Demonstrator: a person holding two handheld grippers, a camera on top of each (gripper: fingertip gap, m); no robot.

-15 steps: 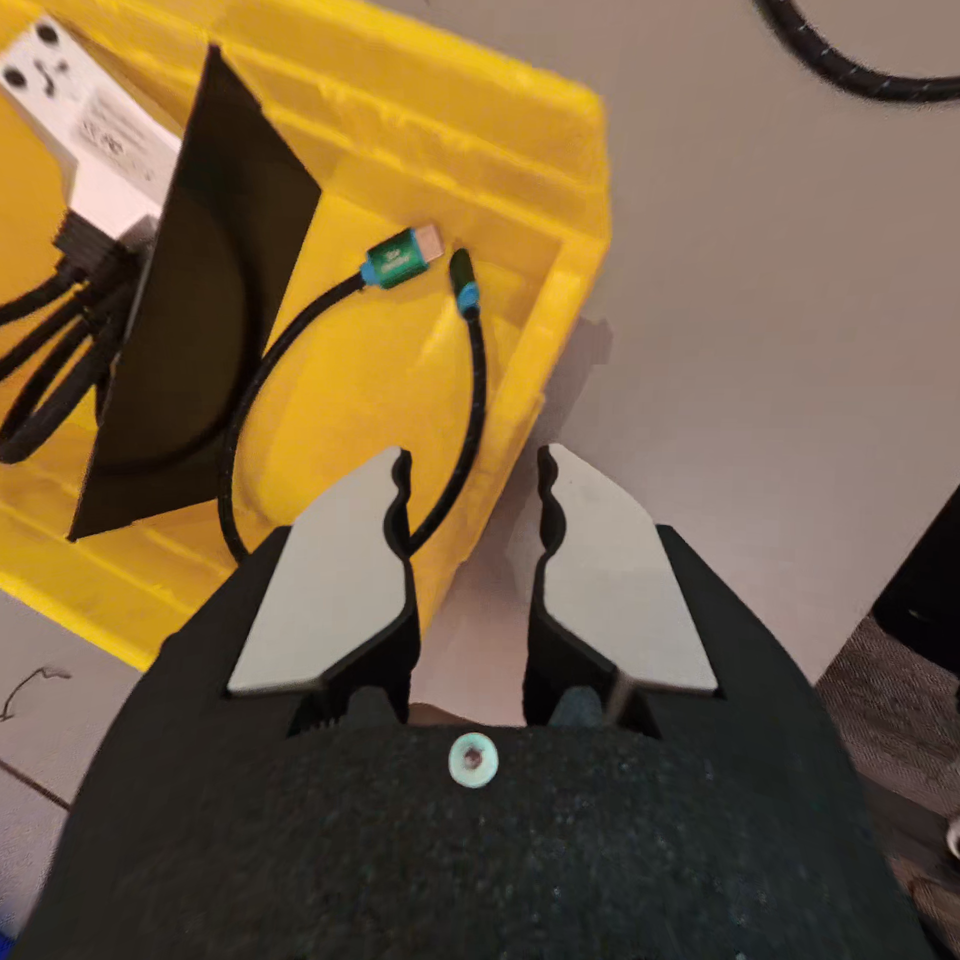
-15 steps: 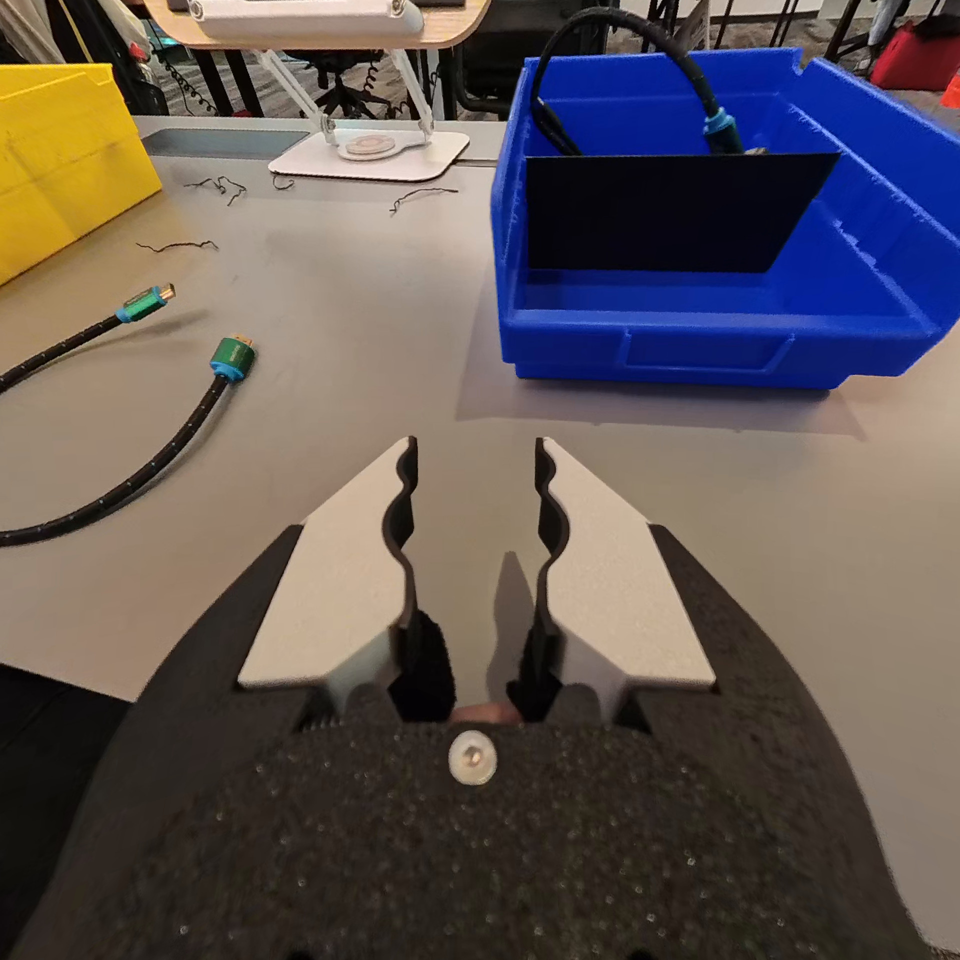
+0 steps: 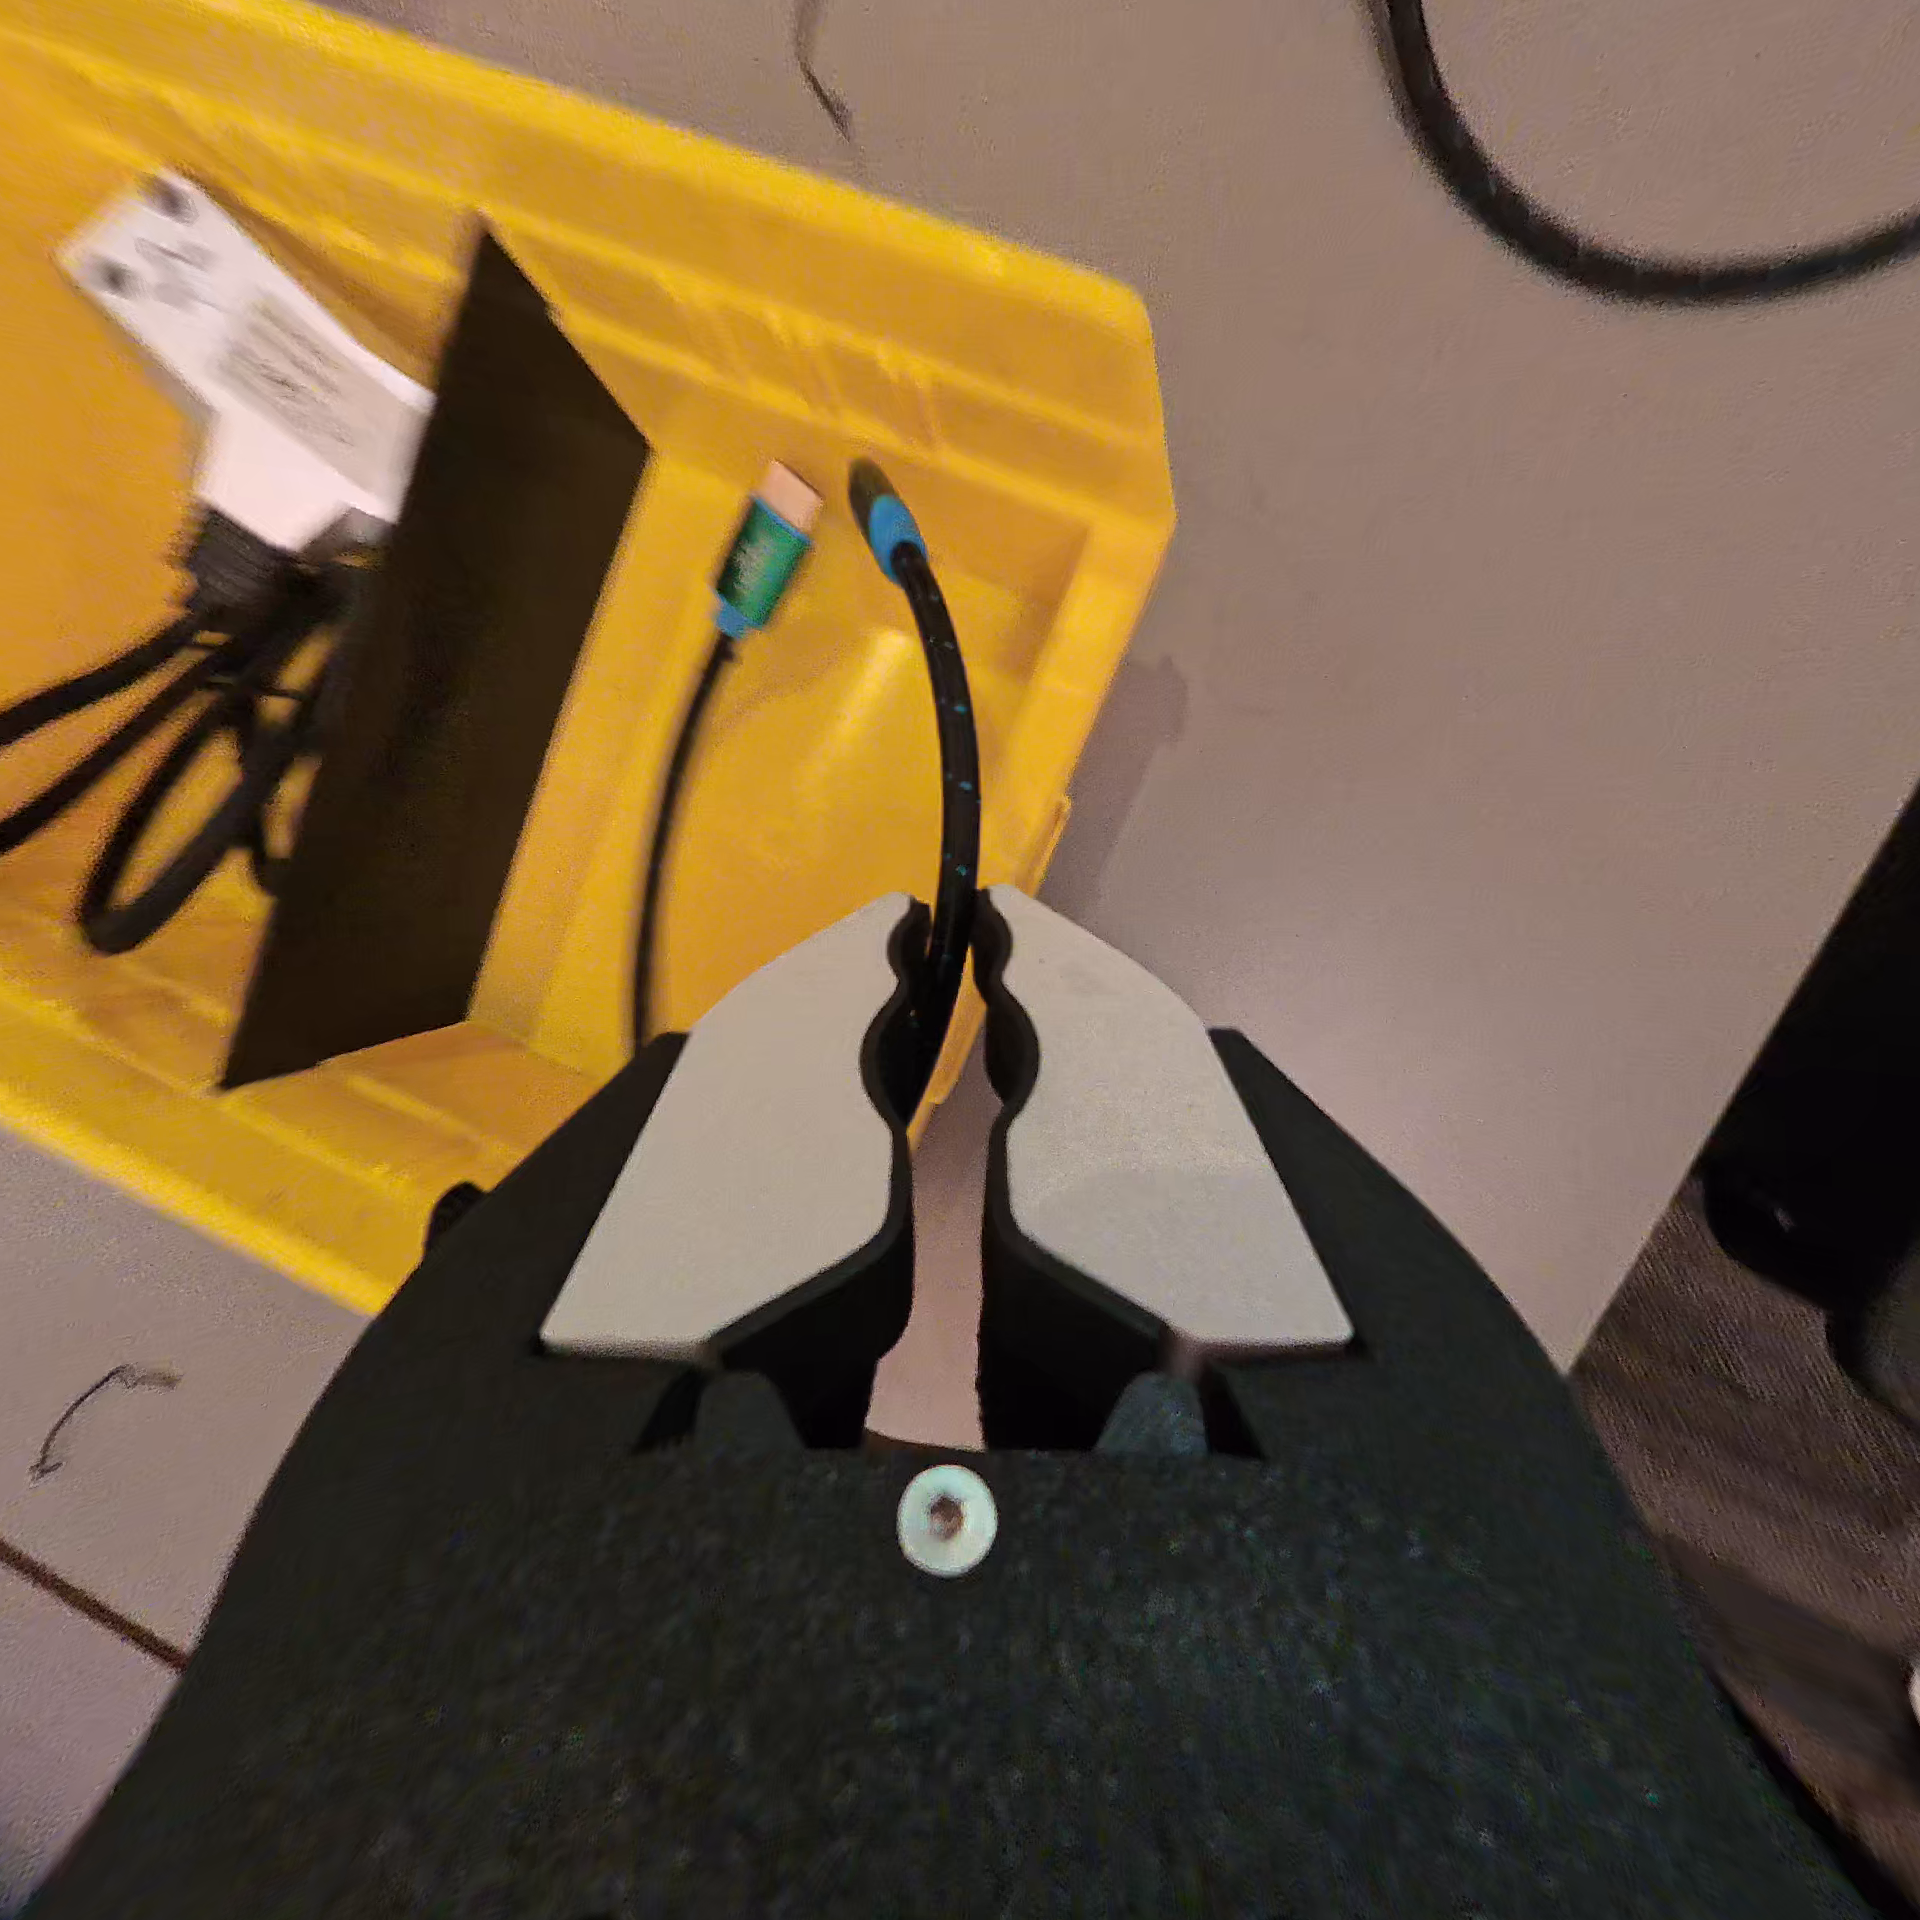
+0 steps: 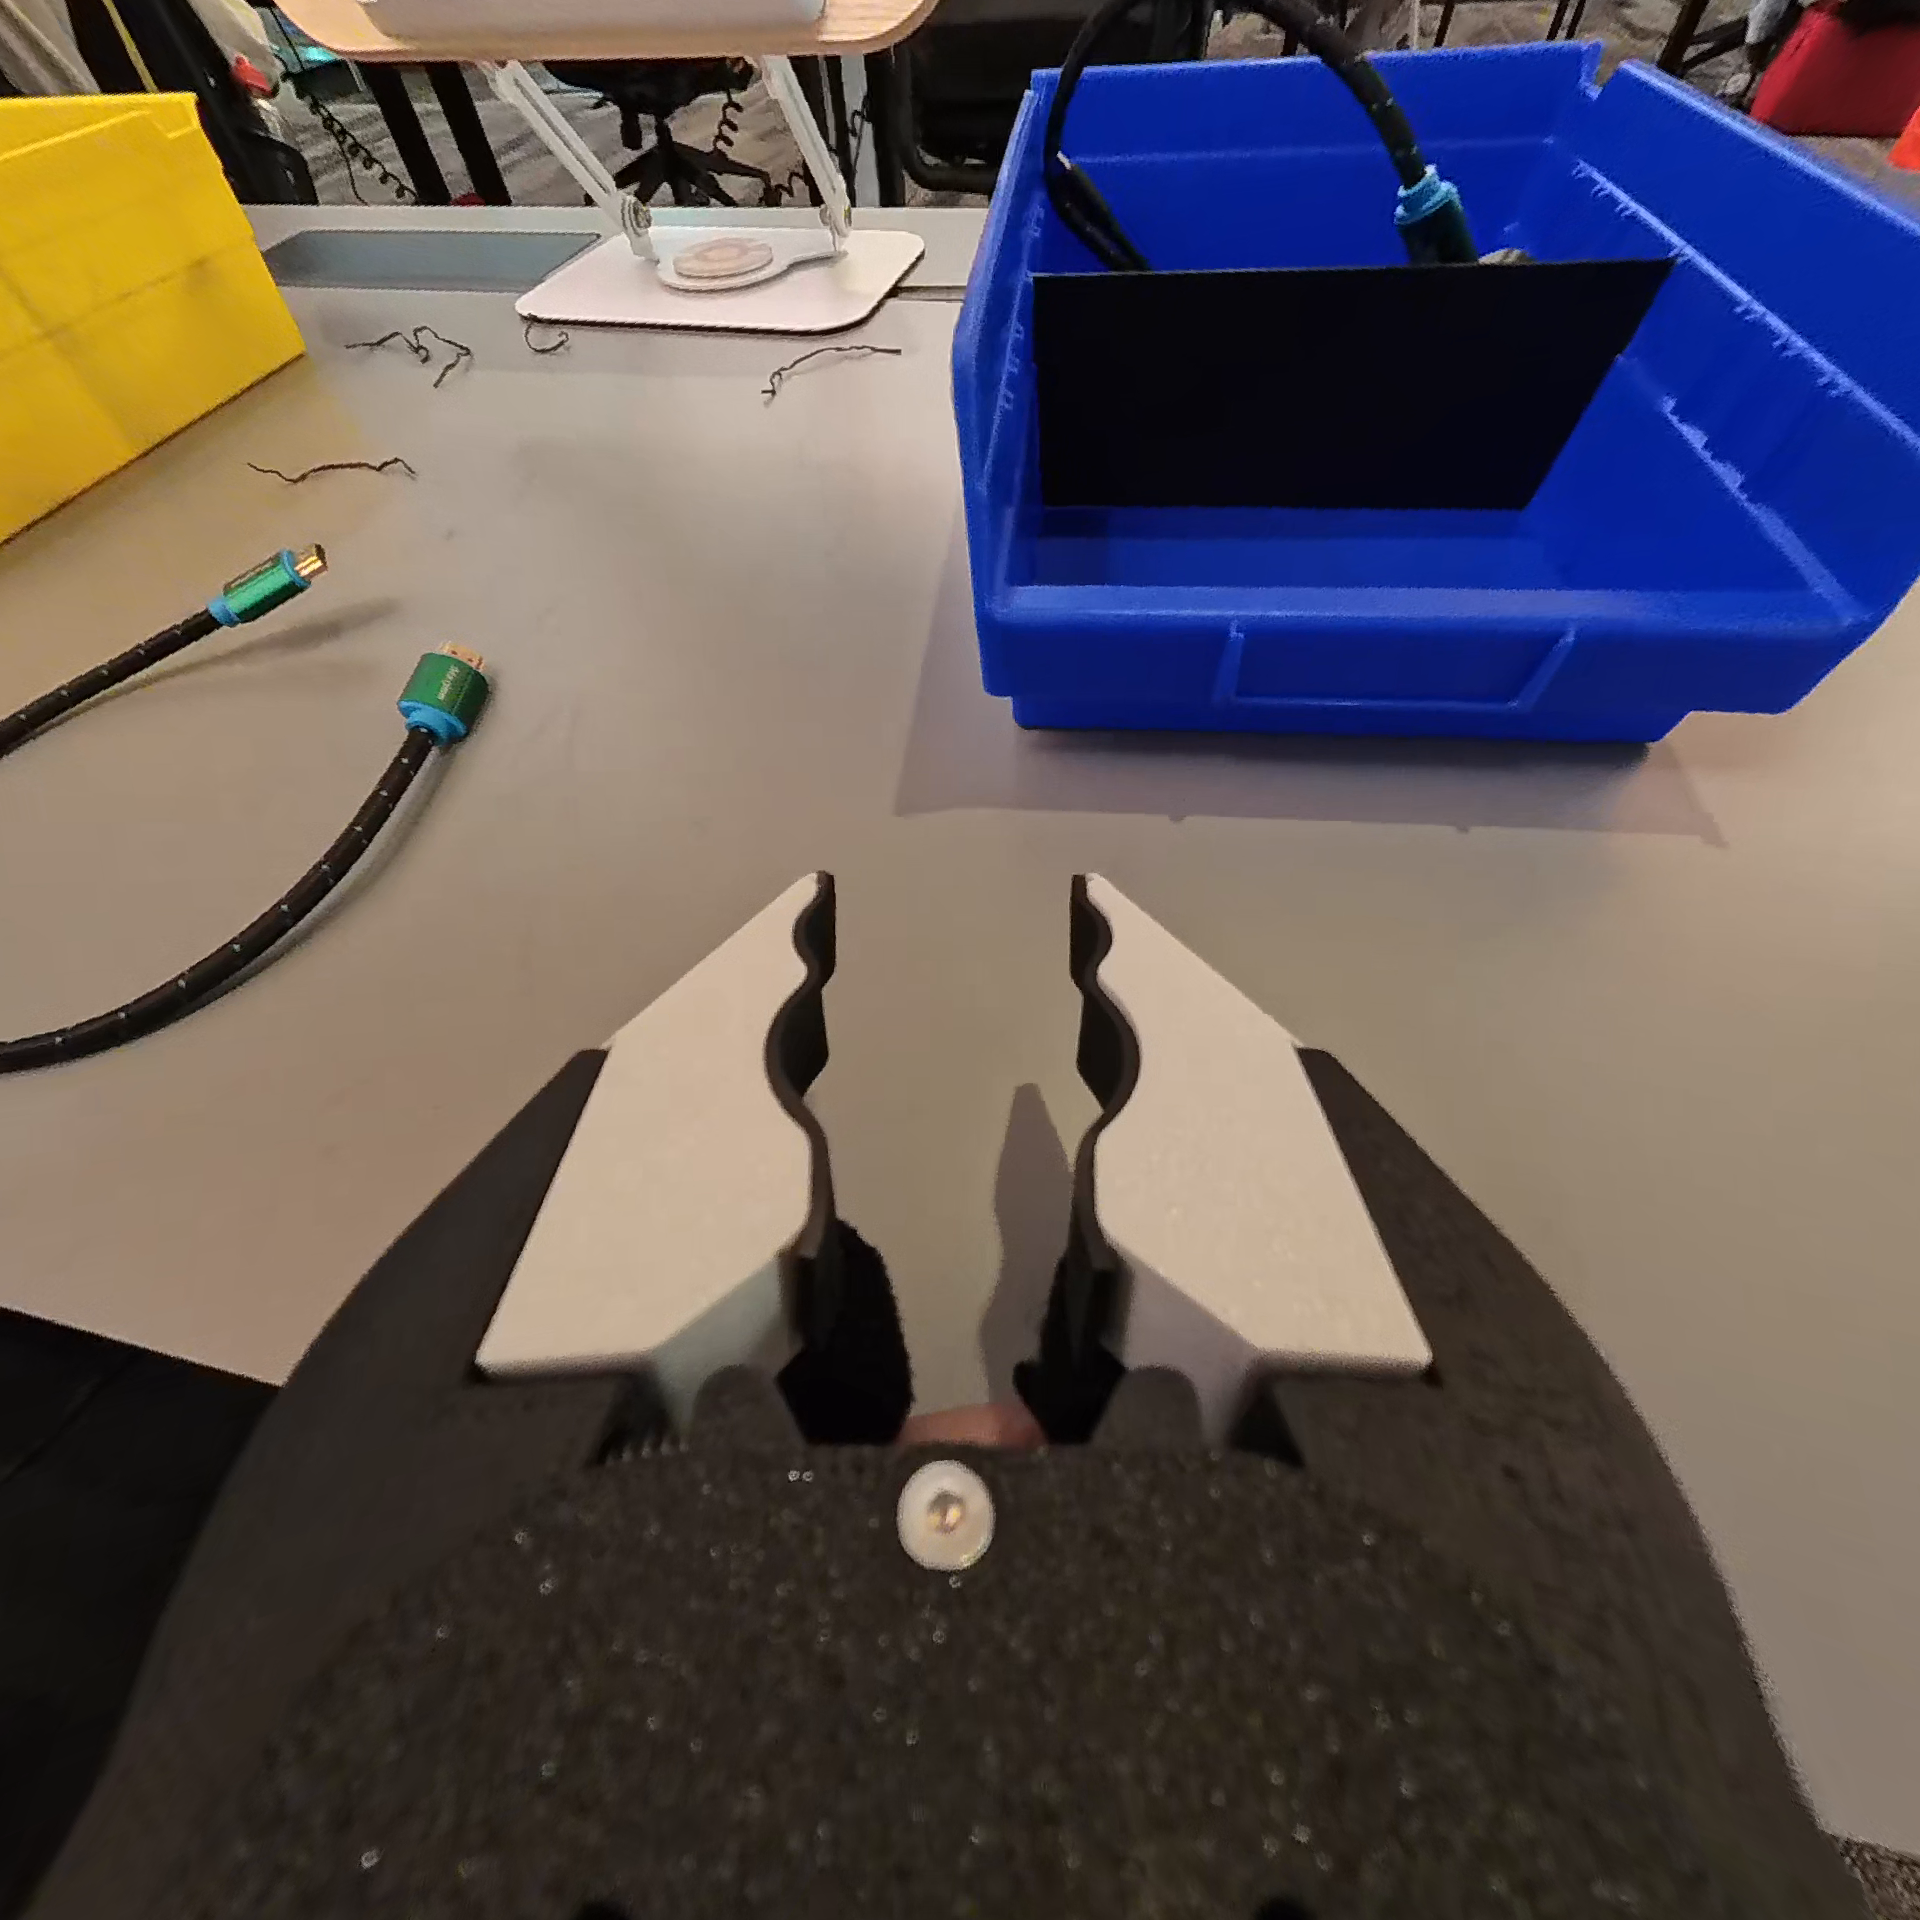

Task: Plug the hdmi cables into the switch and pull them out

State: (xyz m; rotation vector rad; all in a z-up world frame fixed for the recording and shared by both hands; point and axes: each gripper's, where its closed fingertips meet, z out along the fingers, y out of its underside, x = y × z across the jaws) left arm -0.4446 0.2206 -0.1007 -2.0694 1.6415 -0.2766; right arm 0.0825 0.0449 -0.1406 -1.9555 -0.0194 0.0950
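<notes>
Counter (image 4: 1351, 1039): grey, matte, smooth; few loose dark thread scraps (image 4: 332, 470) on far part. White stand base (image 4: 727, 275) at far edge, 2 white struts rising to wood-toned shelf (image 4: 623, 26). Beyond: office chair (image 4: 675, 125) on castors, dark desk legs, patterned carpet (image 3: 1745, 1558) on floor. Light: even, overhead, soft shadows.

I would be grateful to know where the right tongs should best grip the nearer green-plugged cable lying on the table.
Grip the green plug across its two flat sides, coming from above with the right tongs. It lies flat on the table, tip pointing away, and is stiffer than the cord.
</notes>
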